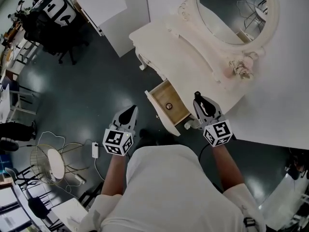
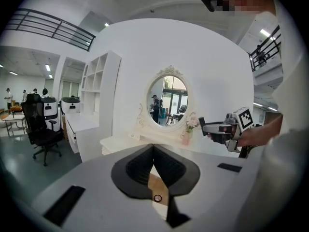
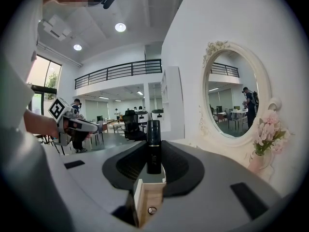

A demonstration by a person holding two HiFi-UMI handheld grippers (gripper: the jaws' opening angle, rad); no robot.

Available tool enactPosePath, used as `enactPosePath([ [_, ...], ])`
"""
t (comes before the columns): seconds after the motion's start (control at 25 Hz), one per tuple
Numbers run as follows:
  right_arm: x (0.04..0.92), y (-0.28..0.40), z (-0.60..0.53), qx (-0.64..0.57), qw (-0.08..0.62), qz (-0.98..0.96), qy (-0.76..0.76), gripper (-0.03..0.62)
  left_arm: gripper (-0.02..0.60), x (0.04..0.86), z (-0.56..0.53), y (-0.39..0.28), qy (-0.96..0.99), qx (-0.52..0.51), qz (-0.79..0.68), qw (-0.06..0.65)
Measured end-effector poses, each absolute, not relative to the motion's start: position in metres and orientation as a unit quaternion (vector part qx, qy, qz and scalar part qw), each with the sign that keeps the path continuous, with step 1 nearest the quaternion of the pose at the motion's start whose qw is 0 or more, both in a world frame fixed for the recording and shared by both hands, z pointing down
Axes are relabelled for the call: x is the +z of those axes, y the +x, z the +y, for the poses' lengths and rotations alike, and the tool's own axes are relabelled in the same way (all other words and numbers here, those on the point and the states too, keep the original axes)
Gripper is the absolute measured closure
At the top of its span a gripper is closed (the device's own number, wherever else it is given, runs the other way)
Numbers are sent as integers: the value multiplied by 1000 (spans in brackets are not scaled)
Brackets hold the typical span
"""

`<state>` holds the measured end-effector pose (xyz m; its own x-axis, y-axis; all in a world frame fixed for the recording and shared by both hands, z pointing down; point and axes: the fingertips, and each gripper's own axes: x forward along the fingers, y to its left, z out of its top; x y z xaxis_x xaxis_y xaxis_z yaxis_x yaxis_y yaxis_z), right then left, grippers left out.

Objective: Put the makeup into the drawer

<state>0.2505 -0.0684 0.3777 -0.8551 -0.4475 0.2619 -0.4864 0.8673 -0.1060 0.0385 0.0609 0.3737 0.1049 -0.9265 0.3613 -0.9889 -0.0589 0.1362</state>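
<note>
Makeup tube (image 3: 153, 146) stands upright, grasped in the right tongs (image 3: 153, 164), just beside the open drawer (image 1: 161, 95). Left tongs (image 2: 153, 149) are clenched and empty, near the drawer's other side. Both forearms reach forward, and both tongs point slightly down.

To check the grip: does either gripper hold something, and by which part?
The right gripper holds a black makeup tube upright by its lower half; its top end stands free above the jaws. The left gripper is shut, holding nothing.
</note>
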Motion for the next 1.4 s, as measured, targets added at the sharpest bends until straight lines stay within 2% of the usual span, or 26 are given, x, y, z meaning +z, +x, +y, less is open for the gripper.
enactPosePath([
  [0.52, 396, 213, -79, 105, 143, -935, 305, 488, 565, 382, 3, 1, 784, 103, -588, 174],
  [0.92, 436, 181, -87, 138, 203, -906, 343, 488, 565, 414, -41, -32, 824, 120, -517, 200],
  [1.4, 477, 171, -70, 179, 261, -870, 379, 488, 565, 457, -58, -28, 865, 134, -420, 239],
])
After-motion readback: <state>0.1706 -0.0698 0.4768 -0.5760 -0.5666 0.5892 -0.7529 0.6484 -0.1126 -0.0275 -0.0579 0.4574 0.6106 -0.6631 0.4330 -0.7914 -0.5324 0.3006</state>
